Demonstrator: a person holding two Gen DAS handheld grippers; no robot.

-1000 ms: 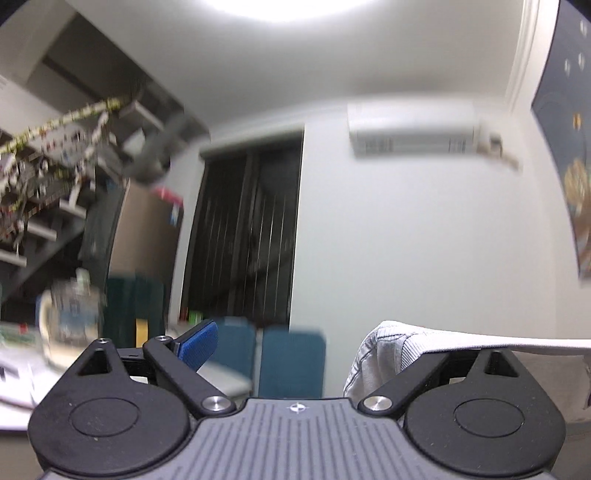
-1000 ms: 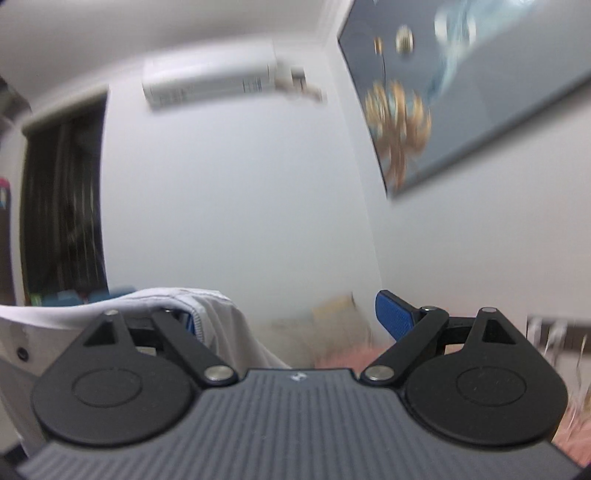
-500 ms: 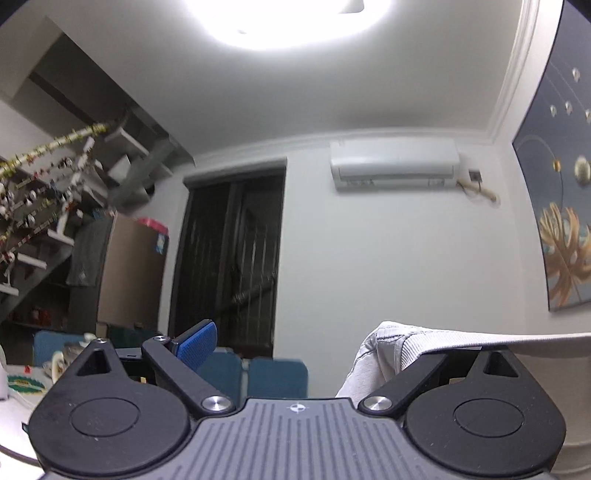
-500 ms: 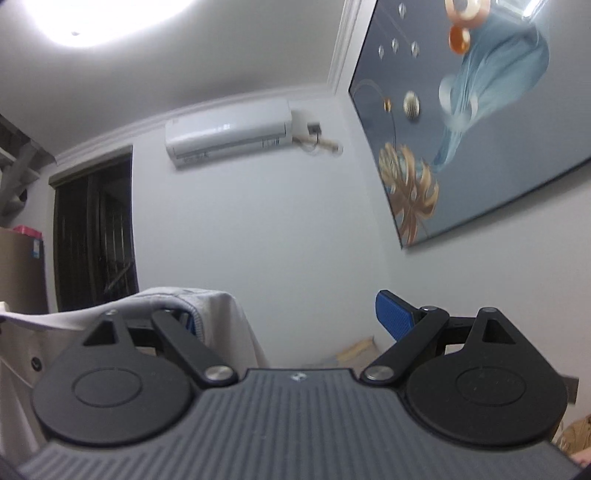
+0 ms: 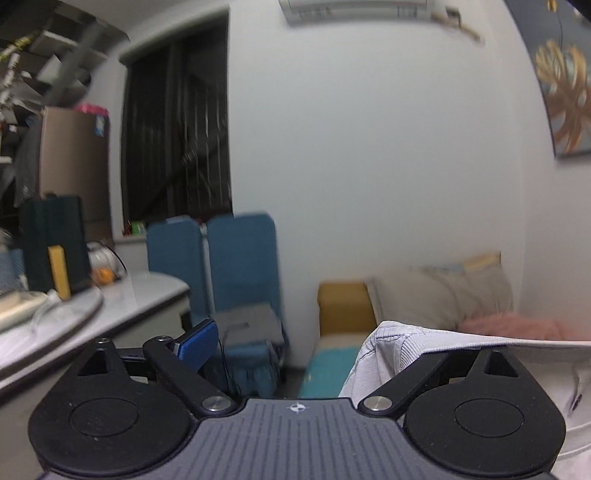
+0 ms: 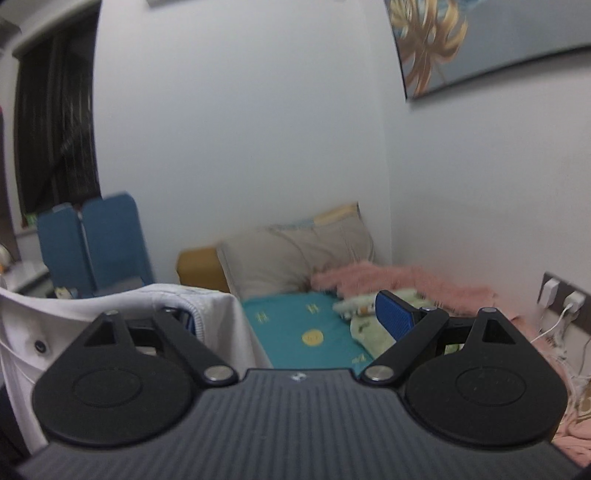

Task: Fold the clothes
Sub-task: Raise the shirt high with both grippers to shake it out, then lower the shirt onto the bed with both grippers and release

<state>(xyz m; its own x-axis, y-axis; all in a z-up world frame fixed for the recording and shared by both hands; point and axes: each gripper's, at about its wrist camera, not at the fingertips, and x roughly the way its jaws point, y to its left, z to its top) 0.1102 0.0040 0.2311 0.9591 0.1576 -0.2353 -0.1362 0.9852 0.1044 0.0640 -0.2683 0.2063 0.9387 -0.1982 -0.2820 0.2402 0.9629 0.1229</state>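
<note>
Draping white shirt point(image 5: 391, 343) over grippers' fingers

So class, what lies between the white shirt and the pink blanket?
The teal bedsheet, between white shirt and pink blanket, in the right wrist view.

White walls w/ an AC unit point(image 5: 354, 11) up top, dark window point(image 5: 177, 125) at left. Two blue chairs point(image 5: 221, 266) stood by a white table point(image 5: 110, 306). Bed: teal sheet point(image 6: 306, 332), beige pillow point(image 6: 295, 258), pink blanket point(image 6: 399, 280). Gold-leaf painting point(image 6: 480, 40) hung on the rt wall.
</note>
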